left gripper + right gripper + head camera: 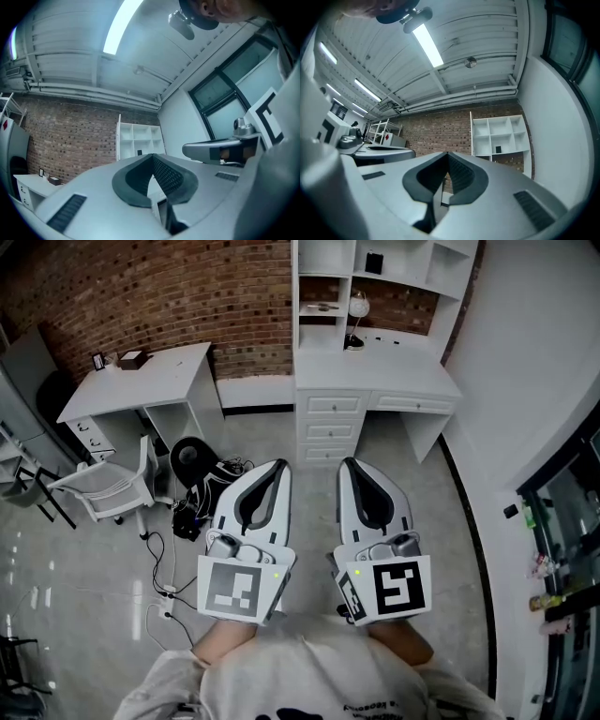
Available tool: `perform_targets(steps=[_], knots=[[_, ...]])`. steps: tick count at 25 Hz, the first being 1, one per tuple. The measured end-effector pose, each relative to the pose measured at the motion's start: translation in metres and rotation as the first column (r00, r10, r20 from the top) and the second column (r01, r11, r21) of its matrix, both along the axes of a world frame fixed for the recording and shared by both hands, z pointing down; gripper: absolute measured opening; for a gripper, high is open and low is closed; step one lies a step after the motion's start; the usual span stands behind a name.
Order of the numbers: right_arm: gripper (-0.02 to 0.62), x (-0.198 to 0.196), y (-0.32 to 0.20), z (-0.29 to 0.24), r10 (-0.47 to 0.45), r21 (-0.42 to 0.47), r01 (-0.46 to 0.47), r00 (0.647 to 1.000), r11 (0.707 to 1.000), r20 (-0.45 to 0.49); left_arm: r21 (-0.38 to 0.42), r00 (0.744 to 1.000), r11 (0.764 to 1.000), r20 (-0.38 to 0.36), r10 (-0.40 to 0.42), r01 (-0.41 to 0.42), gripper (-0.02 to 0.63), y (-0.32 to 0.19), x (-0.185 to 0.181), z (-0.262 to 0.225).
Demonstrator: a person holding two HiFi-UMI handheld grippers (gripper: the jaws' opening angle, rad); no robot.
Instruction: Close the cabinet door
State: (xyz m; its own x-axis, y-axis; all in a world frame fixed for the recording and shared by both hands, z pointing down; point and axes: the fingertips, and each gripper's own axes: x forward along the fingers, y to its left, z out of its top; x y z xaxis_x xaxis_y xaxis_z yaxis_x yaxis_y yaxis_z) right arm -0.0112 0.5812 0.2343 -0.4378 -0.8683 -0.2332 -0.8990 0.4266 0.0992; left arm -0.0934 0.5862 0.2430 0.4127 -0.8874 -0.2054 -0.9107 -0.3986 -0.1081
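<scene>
The cabinet door [294, 306], as far as I can judge, is the narrow white panel standing edge-on at the left side of the white shelf unit [403, 263], top centre of the head view and well apart from both tools; I cannot make out a hinge or a handle from here, so that reading is a guess. I would expect it to be a light, stiff painted board that swings easily, with a smooth face that gives the pads little to bite on; better to push than pinch, I think, with closed tips flat against the free edge, far from the hinge side, and slowly, so it does not slam. The left gripper [279, 468] and the right gripper [347, 465] sit side by side at lower centre, both with their jaws brought together at the tips and nothing between them, both aimed toward the unit. Counting outward: one door, two grippers, one shelf unit with four drawers [333, 430] showing below its desktop (three stacked, one to the right) and one lamp [357, 307] in its recess; one separate white desk [141, 381] at upper left against the brick wall [159, 296]; one white chair [108, 486] at left; one black bag [194, 460] on the floor beside a tangle of cables [159, 563].
</scene>
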Motion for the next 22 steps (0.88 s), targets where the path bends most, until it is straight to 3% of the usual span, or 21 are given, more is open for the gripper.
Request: perform_targets(steps=[10, 22], knots=[[0.017, 0.001, -0.05, 0.007, -0.001, -0.013, 0.001, 1.0, 1.0, 0.015, -0.031, 1.0, 0.999, -0.01, -0.011, 0.01, 0.008, -0.055, -0.005, 0.01], [0.017, -0.029, -0.179, 0.001, 0.017, -0.004, -0.017, 1.0, 1.0, 0.017, -0.021, 1.0, 0.999, -0.016, 0.024, -0.024, 0.008, -0.186, -0.033, 0.006]])
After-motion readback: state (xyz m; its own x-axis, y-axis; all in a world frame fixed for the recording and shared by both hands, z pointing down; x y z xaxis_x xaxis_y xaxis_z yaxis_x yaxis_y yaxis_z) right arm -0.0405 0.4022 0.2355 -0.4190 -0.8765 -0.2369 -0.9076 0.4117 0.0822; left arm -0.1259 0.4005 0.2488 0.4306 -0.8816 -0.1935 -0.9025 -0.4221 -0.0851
